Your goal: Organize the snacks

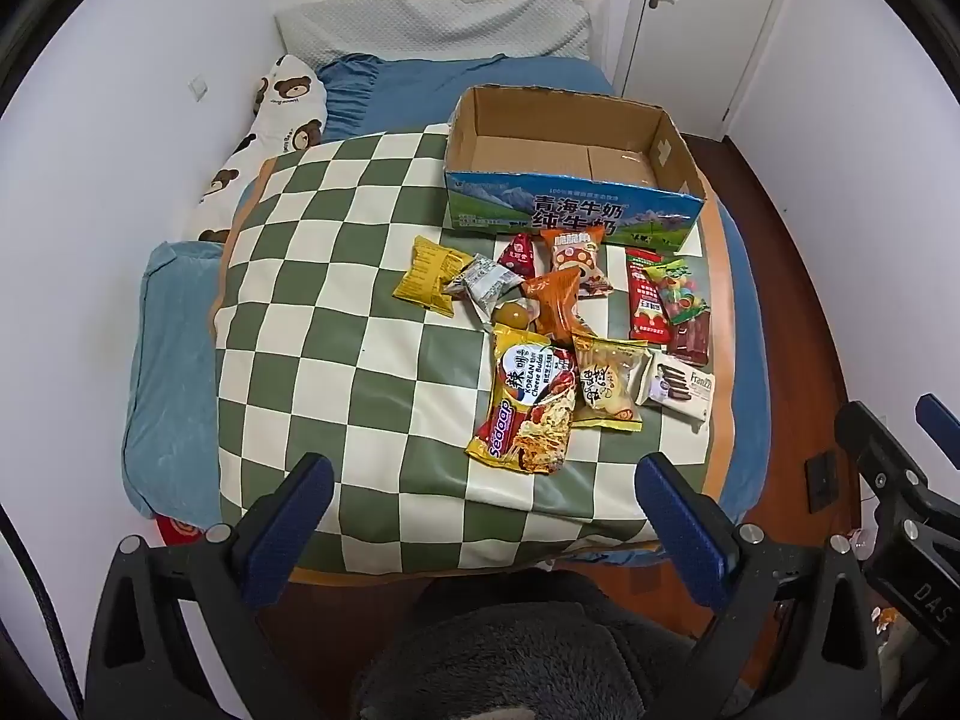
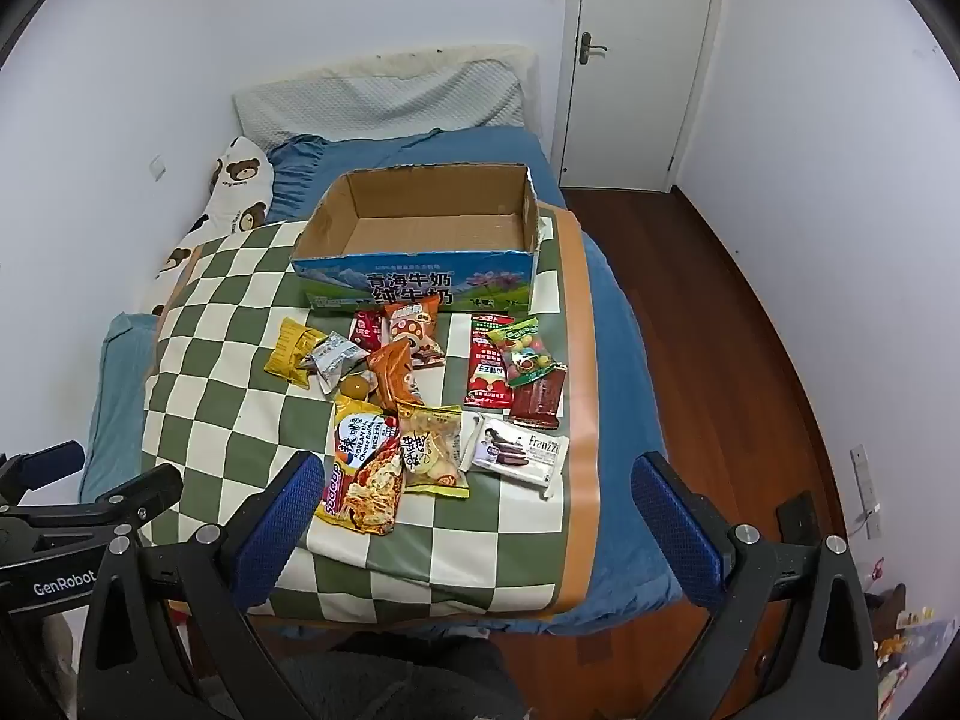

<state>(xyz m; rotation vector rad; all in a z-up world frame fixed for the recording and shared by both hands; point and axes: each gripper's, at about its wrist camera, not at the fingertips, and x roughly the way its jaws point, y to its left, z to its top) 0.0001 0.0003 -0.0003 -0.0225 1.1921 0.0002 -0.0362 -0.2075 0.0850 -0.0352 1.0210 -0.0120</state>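
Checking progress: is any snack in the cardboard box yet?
No, the box shows only its bare cardboard floor, and the snacks lie on the checked blanket in front of it.

Cardboard box [image 1: 573,213] ahead of both grippers is showing 青海牛奶 / 纯牛奶 on its blue front. Noodle packet [image 1: 528,405], nearest the left gripper's fingers, is reading "sedaap" and "KOREAN … Cheese Bulda…". White biscuit pack [image 2: 521,456], between the right gripper's fingers, is reading "Frenzzi". Left gripper [image 2: 66,531] body is showing "GenRobot"; right gripper [image 1: 900,480] body "DAS". Other wrappers' print is staying illegible.
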